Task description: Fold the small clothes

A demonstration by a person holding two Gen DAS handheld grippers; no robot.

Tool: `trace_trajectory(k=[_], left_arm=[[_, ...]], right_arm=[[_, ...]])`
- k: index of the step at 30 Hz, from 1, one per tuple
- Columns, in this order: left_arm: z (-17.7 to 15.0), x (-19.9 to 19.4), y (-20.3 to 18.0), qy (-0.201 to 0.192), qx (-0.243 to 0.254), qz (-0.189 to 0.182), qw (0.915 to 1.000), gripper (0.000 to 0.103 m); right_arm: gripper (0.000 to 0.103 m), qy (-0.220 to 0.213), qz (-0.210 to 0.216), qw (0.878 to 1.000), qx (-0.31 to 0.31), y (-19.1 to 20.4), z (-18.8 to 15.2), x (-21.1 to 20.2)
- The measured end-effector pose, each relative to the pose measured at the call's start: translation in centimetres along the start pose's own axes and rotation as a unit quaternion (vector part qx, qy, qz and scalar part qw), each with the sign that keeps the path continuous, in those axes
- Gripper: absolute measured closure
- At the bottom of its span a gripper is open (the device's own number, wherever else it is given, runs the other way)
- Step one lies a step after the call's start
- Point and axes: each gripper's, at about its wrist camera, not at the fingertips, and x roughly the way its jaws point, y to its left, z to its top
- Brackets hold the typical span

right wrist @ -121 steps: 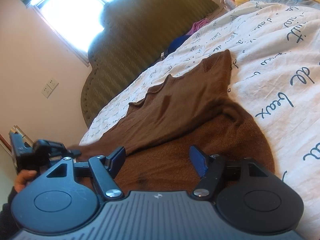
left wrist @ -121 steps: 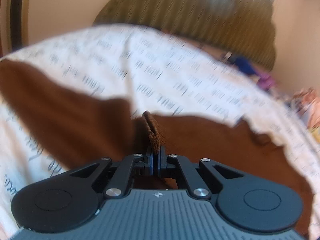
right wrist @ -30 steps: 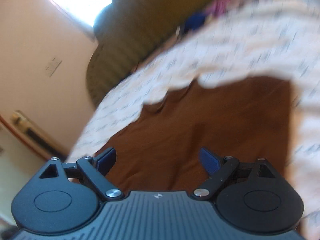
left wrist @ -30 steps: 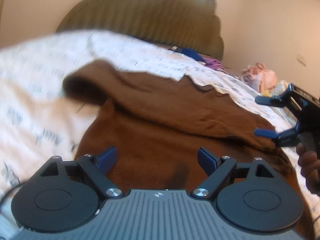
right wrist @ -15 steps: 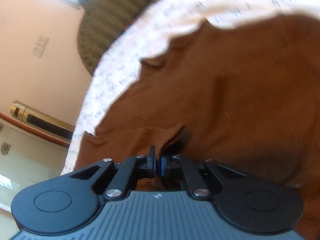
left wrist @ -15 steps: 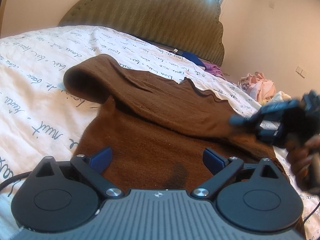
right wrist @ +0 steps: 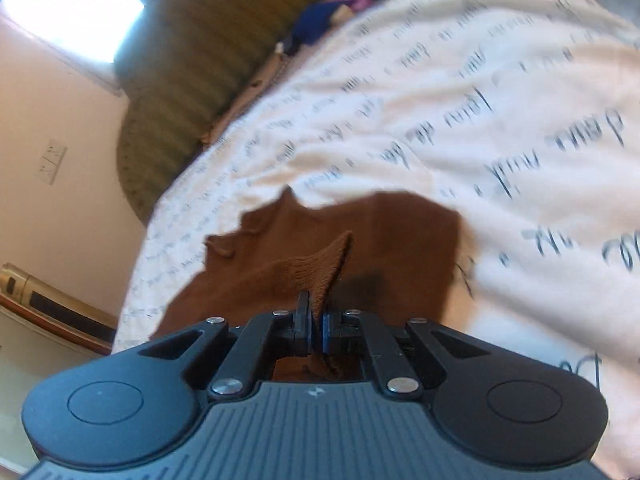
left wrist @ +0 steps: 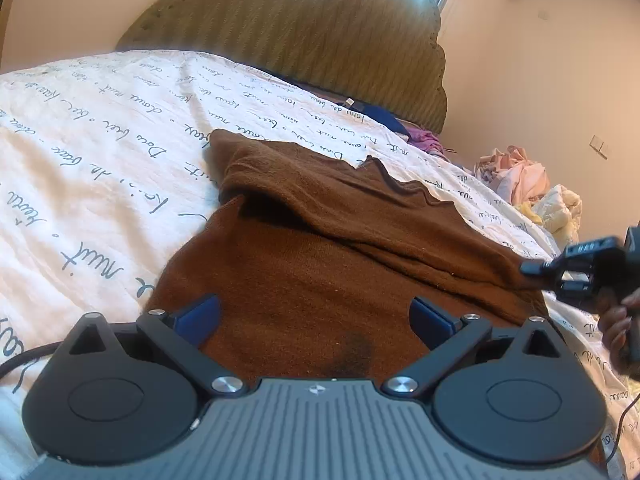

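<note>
Where writing shows at all, we find it on the white bedsheet point(left wrist: 100, 128), printed over with dark looping cursive of which we read only "nuit" with any confidence; each tool body carries a small pale emblem, too small to read. On this sheet we record one brown knitted garment point(left wrist: 320, 248), soft and fuzzy, its upper layer folded across the lower, with a wavy edge toward the ribbed olive headboard point(left wrist: 320, 40). Our left gripper point(left wrist: 314, 316) hangs above the knit, its blue-padded fingers point(left wrist: 198, 316) spread wide, gripping nothing. Our right gripper point(right wrist: 316, 330) is clenched on a raised peak of the same garment. Pale crumpled laundry point(left wrist: 520, 180) lies beyond the sheet.
</note>
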Motion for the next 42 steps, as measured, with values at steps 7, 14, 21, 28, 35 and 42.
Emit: trace_trajectory(k=[7, 14, 21, 28, 35, 42], left_arm=[[8.9, 1.5, 3.7, -0.031, -0.070, 0.002, 0.9971, 0.003], [13.6, 12.1, 10.0, 0.095, -0.199, -0.008, 0.9754, 0.009], [16.5, 11.6, 5.8, 0.071, -0.055, 0.026, 0.9956, 0.095], [12.0, 14.3, 2.7, 0.040, 0.178, 0.146, 0.9724, 0.087], [12.0, 7.0, 0.1, -0.093, 0.184, 0.160, 0.9652, 0.032], [9.1, 12.3, -5.6, -0.025, 0.169, 0.119, 0.9782, 0.027]], right_arm=[[0.099, 0.009, -0.003, 1.000, -0.002, -1.2, -0.3, 0.0], [0.099, 0.010, 0.007, 1.000, -0.003, -0.8, -0.1, 0.0], [0.099, -0.016, 0.036, 0.999, -0.021, 0.1, 0.6, -2.4], [0.099, 0.000, -0.019, 1.000, -0.024, -2.6, -0.4, 0.2], [0.082, -0.095, -0.061, 0.993, -0.044, -1.0, -0.7, -3.4], [0.081, -0.100, -0.071, 0.981, -0.148, 5.8, -3.2, 1.1]])
